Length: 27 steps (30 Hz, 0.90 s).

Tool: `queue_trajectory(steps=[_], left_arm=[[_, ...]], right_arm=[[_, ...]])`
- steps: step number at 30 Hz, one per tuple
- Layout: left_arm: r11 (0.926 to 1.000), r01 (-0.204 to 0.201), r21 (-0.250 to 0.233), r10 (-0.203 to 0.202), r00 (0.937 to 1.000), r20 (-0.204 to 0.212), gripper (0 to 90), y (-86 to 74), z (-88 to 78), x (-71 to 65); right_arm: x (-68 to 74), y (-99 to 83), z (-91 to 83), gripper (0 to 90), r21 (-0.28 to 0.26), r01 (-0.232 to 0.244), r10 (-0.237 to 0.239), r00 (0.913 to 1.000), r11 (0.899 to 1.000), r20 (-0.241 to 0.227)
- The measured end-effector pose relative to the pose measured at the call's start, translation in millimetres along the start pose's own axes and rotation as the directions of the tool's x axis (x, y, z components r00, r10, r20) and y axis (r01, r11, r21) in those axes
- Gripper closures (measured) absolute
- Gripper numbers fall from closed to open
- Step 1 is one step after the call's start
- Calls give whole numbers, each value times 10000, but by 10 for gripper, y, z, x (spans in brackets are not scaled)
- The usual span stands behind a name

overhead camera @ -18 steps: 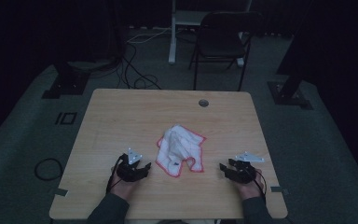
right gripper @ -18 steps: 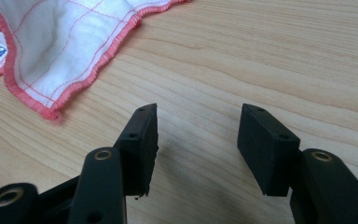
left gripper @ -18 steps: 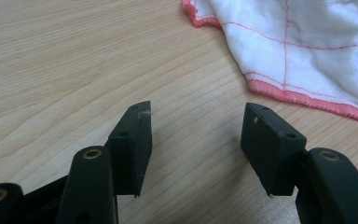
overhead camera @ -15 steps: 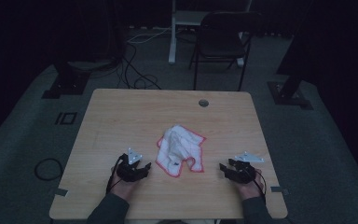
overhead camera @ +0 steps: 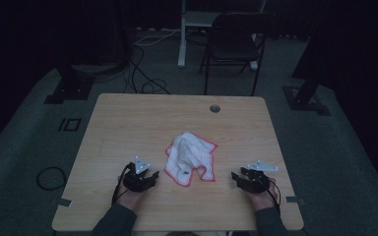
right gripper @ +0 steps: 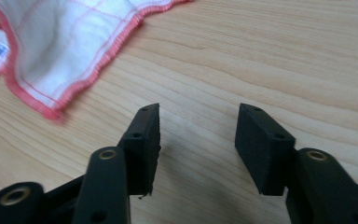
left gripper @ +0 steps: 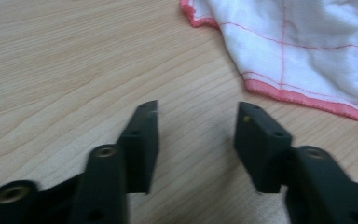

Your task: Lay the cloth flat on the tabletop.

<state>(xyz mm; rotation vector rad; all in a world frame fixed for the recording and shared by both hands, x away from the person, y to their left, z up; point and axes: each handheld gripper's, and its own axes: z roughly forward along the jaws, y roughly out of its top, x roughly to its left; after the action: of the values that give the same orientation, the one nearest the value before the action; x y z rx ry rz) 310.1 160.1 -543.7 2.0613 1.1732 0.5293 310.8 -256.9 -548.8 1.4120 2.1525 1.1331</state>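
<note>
Two grippers rest low on the near part of the table (overhead camera: pixel 128 128), one in each of the person's hands, and both have their jaws spread wide with nothing between them but bare wood.

From the left gripper (overhead camera: pixel 145 178), in the high view, the cloth (overhead camera: pixel 191 156) lies at about two o'clock, near but not touching; a strip of bare table separates the jaw tips from the closest red hem. In the left gripper view the left gripper (left gripper: pixel 198 123) looks along its two black jaws, and the cloth (left gripper: pixel 303 51) sits past them at one to two o'clock, its red edge running across the upper right corner. Thin red lines cross the white fabric there.

From the right gripper (overhead camera: pixel 241 178), in the high view, the cloth lies at about ten o'clock, a little farther off than it is from the left one. In the right gripper view the right gripper (right gripper: pixel 198 123) has the cloth (right gripper: pixel 65 42) at ten to eleven o'clock, filling the upper left corner, with a red hem curving down toward the left jaw and stopping short of it.

The cloth itself is white with a red border, crumpled and partly folded over on itself, lying around the middle of the table, between the two grippers and somewhat beyond them.

Farther out, a round hole (overhead camera: pixel 215 108) sits in the table near its far edge, at roughly twelve o'clock from the cloth. Beyond the table a dark chair (overhead camera: pixel 234 44) stands on the floor.
</note>
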Motion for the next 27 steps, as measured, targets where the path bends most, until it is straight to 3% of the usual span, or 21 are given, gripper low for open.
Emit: queue_trajectory(steps=[1, 3, 5, 10, 16, 27], left_arm=[[10000, -15, 14, 15, 10000, 21, 569, 1, -3, -4], [10000, -31, 22, 31, 10000, 38, 589, 1, -4, -6], [10000, -24, 24, 24, 10000, 47, 594, 3, -5, -13], [10000, -48, 64, 48, 10000, 55, 603, 6, -9, -28], [9998, -93, -167, 100, 9990, 436, 620, 20, -38, -136], [9985, -376, -402, 410, 9952, 885, 619, 98, -70, -280]], right_arm=[[-21, 0, -1, 561, -49, -382, 381, 9988, 9993, -294], [-30, 0, -2, 579, -57, -515, 514, 9982, 9987, -304], [-21, 5, -3, 600, -28, -297, 297, 9995, 9996, -75], [21, 28, -34, 626, -222, -201, 198, 9997, 9996, -131], [143, 121, -122, 708, -815, -22, -7, 9994, 9967, -358], [292, 189, -126, 720, -919, 362, -415, 9976, 9951, -559]])
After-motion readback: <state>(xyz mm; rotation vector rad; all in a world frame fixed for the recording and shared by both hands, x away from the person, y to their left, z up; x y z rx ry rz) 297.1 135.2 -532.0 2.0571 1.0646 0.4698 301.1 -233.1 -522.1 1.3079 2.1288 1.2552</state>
